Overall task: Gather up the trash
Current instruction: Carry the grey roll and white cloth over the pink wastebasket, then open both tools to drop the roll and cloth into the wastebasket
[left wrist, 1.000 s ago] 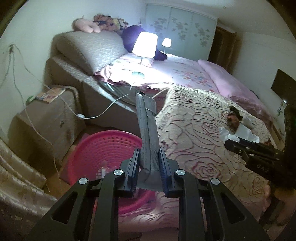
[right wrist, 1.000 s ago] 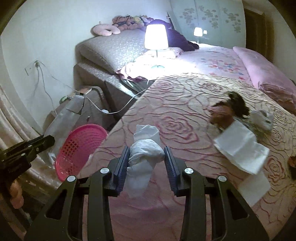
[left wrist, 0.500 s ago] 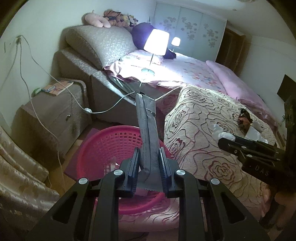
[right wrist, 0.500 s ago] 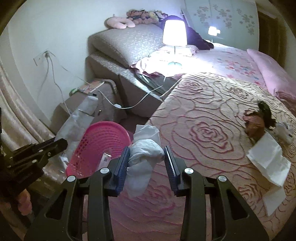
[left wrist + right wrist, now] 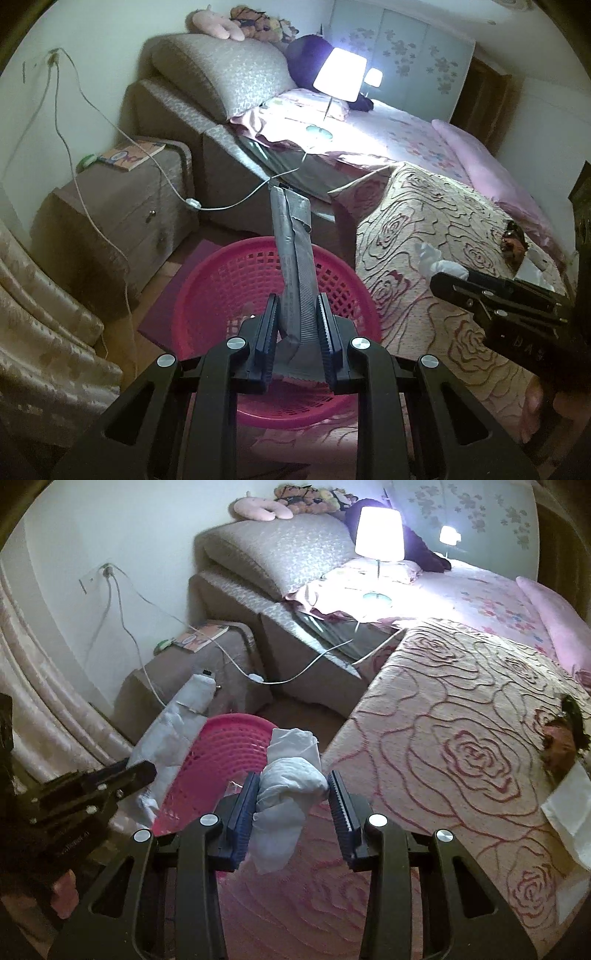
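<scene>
My left gripper (image 5: 298, 325) is shut on a long silver foil wrapper (image 5: 293, 258) that stands up from the jaws, right above the pink mesh basket (image 5: 229, 280) on the floor beside the bed. My right gripper (image 5: 293, 797) is shut on a crumpled white tissue wad (image 5: 291, 775), over the bed's edge and just right of the pink mesh basket (image 5: 225, 753). In the right wrist view the left gripper (image 5: 110, 775) and the silver foil wrapper (image 5: 177, 716) show at the left. More trash lies on the rose quilt: a brown scrap (image 5: 565, 734) and a white paper sheet (image 5: 570, 808).
A bedside cabinet (image 5: 110, 214) with a book stands left of the basket, with white cables hanging from a wall socket. A lit lamp (image 5: 341, 74) sits on the bed by grey cushions. Folded curtains (image 5: 44, 332) fill the lower left.
Both grippers have moved left toward the basket. The wrapper now hangs over the basket's middle, and the tissue has come from the quilt to the bed's edge. Both grips are unchanged.
</scene>
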`<state>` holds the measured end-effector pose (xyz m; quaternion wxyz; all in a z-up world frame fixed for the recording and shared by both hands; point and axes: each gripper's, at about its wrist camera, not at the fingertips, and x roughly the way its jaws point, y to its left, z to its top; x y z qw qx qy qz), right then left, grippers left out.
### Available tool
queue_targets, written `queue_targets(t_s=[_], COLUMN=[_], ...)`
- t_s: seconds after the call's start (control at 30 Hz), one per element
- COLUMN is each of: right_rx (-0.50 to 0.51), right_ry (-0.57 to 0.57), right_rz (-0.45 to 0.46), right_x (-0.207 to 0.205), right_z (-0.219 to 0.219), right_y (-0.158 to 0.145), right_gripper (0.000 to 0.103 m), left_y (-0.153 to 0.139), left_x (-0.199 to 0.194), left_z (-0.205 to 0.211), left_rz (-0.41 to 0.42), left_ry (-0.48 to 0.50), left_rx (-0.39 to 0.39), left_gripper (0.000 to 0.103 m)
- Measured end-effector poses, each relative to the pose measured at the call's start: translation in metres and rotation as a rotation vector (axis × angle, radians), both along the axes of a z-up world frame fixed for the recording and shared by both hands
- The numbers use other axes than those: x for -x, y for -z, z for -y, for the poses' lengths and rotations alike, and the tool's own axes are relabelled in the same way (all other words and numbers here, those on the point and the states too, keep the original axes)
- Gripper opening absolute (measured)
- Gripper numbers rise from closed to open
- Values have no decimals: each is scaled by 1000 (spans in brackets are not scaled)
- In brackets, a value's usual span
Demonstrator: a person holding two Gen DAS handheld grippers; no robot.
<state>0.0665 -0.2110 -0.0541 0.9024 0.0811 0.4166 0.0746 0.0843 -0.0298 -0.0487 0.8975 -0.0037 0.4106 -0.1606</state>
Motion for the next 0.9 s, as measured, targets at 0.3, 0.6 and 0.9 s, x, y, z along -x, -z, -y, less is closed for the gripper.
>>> queue_targets(t_s=[0.3, 0.6, 0.9], right_rx=[-1, -1, -9], right_ry=[-43, -72, -74], right_rz=[-28, -63, -89], right_x=[-23, -33, -38], right_z=[-22, -37, -41], right_y=[5, 17, 25], right_gripper=[38, 38, 41], left_y=[14, 25, 30], left_x=[-12, -19, -22], left_z=[-13, -15, -21], left_rz=[-37, -73, -95], left_ry=[-41, -45, -70], left_rx=[-5, -22, -23], left_gripper=[20, 20, 24])
